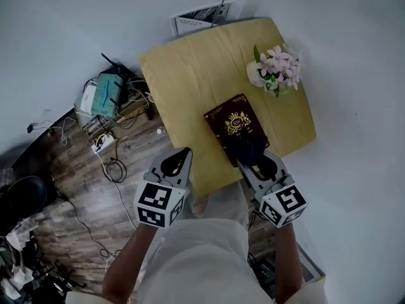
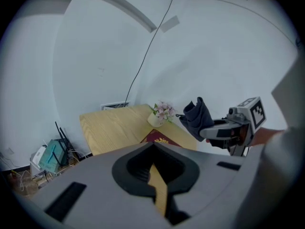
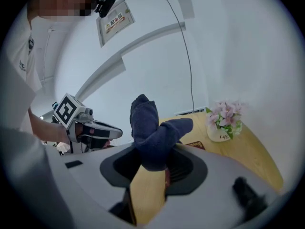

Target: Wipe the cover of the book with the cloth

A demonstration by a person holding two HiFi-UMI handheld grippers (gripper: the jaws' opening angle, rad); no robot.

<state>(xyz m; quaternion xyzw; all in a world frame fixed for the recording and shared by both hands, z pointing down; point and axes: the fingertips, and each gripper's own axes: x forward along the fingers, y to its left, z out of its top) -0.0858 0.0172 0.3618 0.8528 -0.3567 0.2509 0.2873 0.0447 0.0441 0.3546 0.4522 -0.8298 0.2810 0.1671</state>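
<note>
- Small yellow wooden desk (image 1: 190, 75) stands against a white wall, on a wood floor.
- Book (image 1: 233, 122), dark red with a gold crest on the cover, lies flat on the desk, closed, towards the near right edge.
- Book also shows in the left gripper view (image 2: 157, 138). Only a corner of it shows in the right gripper view (image 3: 196, 145).
- Right claw (image 1: 258, 164) is clamped on a dark blue cloth (image 1: 248, 147). In its own view the claw (image 3: 152, 171) has the cloth (image 3: 155, 137) bunched between the jaws and sticking up past them.
- From overhead the cloth covers the near end of the book. In the left gripper view the cloth (image 2: 196, 118) hangs in the air above the desk, not touching the cover.
- Left claw (image 1: 180, 154) is at the near edge of the desk, left of the book and apart from it.
- In its own view the left claw (image 2: 155, 175) has its jaws drawn nearly together, with only a thin slit between them and nothing in it.
- Pink flowers in a white pot (image 1: 275, 68) stand at the far right corner of the desk, beyond the book, not touching it.
- Floor left of the desk: a teal box with antennas (image 1: 104, 97), a white power strip (image 1: 101, 143) and loose cables.
</note>
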